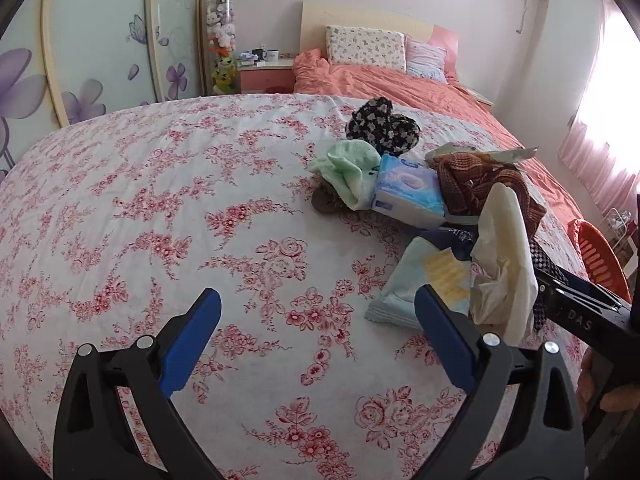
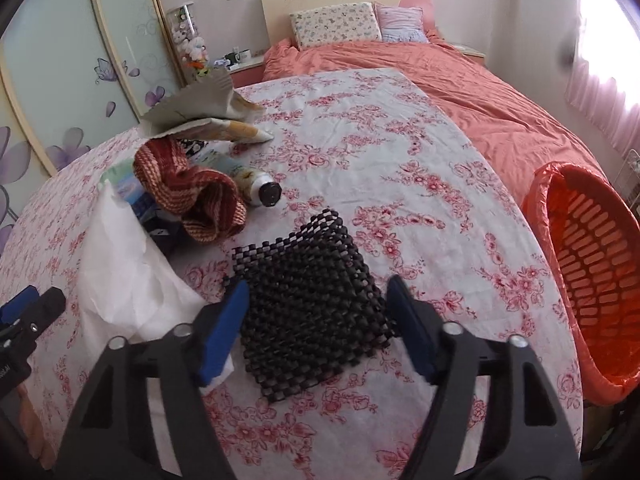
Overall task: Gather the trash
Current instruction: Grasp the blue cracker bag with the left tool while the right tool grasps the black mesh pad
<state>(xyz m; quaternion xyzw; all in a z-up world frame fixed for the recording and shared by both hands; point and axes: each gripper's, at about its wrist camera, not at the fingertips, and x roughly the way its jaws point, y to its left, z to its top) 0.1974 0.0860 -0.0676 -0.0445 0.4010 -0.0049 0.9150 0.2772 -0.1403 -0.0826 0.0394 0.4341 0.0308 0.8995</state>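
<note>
**Two claws over a cluttered floral cloth**

The left claw (image 1: 318, 322) hangs wide open above a bare stretch of the floral cloth (image 1: 160, 208), with nothing between its blue pads. Just to its right lies a pale blue packet (image 1: 404, 284), and beyond that a heap: a blue tissue pack (image 1: 408, 192), a green cloth (image 1: 348, 168), a black flowered cloth (image 1: 384, 124) and a brown knitted cloth (image 1: 480, 184).

The right claw (image 2: 318, 320) is about half open and straddles the near part of a black mesh mat (image 2: 308, 304) lying flat on the cloth. Its right pad stands just beside the mat's edge; whether either pad presses on the mat cannot be told. Crumpled white paper (image 2: 128, 276) lies against the left finger. Farther back are the brown knitted cloth (image 2: 192, 196), a bottle with a black cap (image 2: 260, 188) on its side and a torn paper bag (image 2: 200, 112).

An orange basket (image 2: 592, 280) lined with an orange bag stands at the right edge of the cloth, well apart from the heap.
</note>
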